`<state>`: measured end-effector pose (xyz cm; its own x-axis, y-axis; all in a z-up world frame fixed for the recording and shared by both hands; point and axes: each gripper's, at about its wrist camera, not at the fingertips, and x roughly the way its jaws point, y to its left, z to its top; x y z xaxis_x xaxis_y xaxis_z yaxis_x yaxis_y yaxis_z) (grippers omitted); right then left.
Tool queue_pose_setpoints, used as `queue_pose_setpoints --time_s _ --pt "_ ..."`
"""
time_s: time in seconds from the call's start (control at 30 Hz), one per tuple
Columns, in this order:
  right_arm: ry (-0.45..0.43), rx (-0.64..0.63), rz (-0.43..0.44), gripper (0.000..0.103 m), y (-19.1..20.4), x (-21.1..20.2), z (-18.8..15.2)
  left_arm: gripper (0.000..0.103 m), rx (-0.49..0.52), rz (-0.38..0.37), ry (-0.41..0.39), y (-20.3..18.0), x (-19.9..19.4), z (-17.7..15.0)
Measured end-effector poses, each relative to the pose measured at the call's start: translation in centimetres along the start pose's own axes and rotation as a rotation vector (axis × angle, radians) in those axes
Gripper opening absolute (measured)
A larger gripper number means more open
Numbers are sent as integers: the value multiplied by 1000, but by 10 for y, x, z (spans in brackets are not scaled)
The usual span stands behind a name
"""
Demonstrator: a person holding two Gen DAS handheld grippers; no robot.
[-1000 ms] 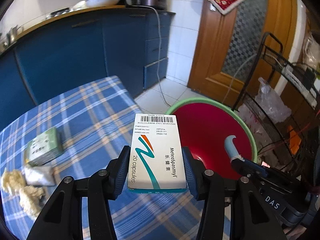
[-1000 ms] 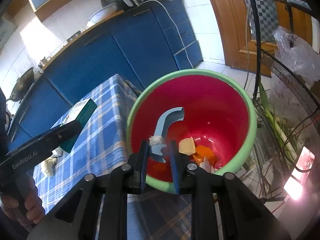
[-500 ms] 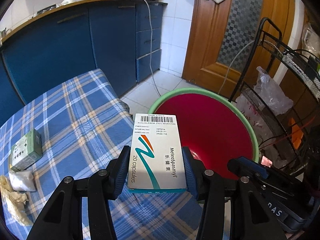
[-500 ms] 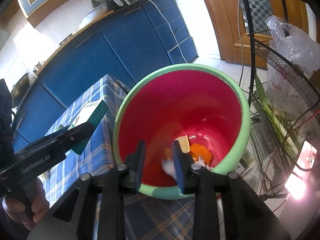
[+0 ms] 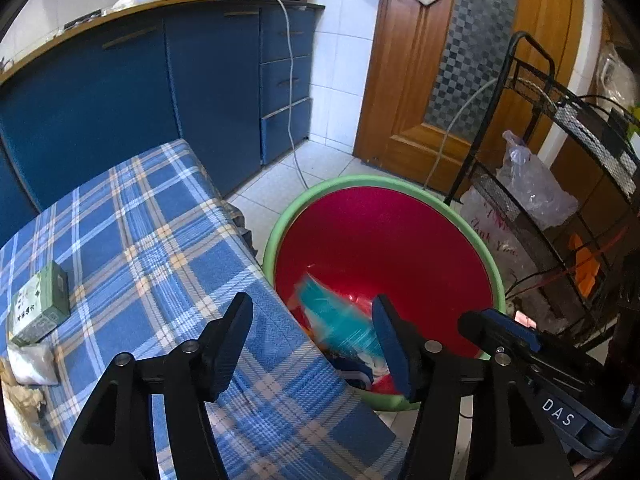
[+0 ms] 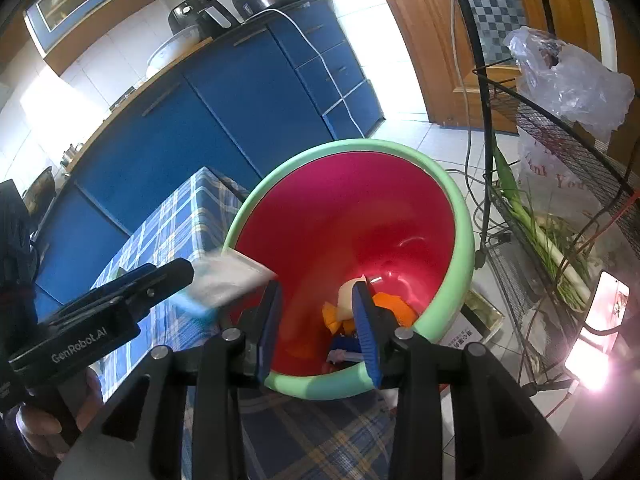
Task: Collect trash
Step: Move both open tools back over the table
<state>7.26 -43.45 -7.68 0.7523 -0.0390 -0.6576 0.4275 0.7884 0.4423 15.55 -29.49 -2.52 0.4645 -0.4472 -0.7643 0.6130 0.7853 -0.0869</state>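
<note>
Lying at the left edge of the checked tablecloth (image 5: 152, 240), a green box (image 5: 38, 304) is waiting; the left gripper (image 5: 312, 340) has just been opening, nothing between its jaws. The blurred medicine box (image 5: 336, 320) is falling into the red bin (image 5: 400, 184) at lower centre; the right gripper (image 6: 316, 328), also just opening, is hanging empty over the bin.

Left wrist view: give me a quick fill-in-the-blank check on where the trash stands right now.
1. The blurred medicine box is falling into the ____ bin.
2. The left hand-held gripper has jaws that are ____, just widened, gripping nothing.
3. A green box lies on the ____ tablecloth.

Missing words: red; open; plaid
</note>
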Motion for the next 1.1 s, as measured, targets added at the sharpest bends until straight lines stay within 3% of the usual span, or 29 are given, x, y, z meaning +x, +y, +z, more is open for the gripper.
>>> queue_pose_setpoints --time_s 0.53,1.1 --pt "-28 -13 13 51 14 -17 -3 64 -88 46 -38 30 -36 -10" --pt "-27 -82 35 61 66 -26 -14 64 -244 157 -107 113 -97 -42"
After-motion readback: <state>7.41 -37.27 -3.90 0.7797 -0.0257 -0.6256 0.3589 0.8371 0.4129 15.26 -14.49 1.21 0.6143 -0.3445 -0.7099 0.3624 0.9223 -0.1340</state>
